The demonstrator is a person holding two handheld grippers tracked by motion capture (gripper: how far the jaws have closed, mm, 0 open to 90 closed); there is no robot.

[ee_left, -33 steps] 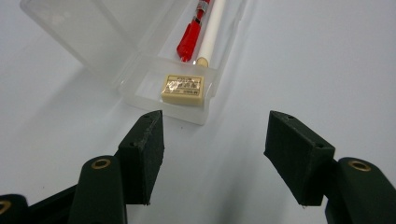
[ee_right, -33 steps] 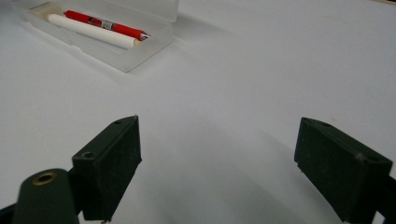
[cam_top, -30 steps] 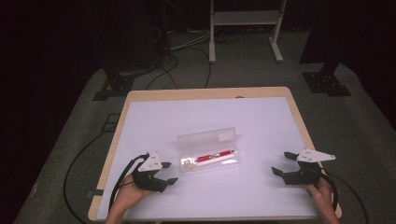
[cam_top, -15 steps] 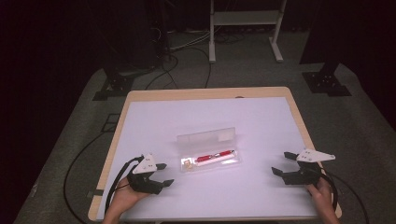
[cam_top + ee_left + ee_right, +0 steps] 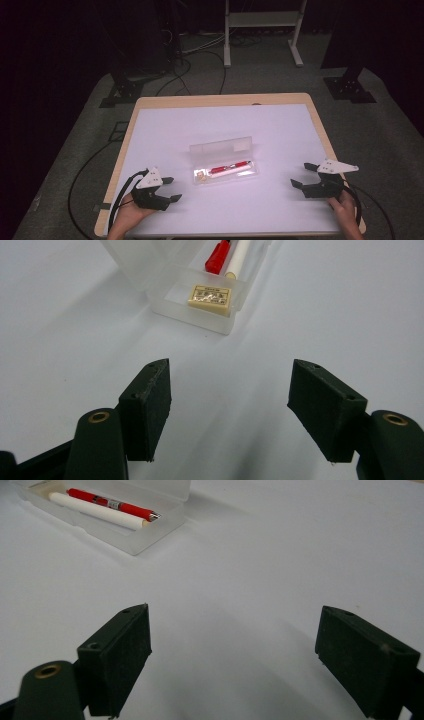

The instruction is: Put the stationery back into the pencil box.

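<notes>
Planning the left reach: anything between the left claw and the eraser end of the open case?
Nothing visible. Bare white table lies between the open left claw and the clear case; the eraser sits in its nearest compartment, lid open.

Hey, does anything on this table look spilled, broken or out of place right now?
Nothing stands out. The clear pencil case lies open at mid-table, lid back, with the red pen, a white pen and a small eraser lying inside. The left gripper and right gripper are open and apart from it.
</notes>
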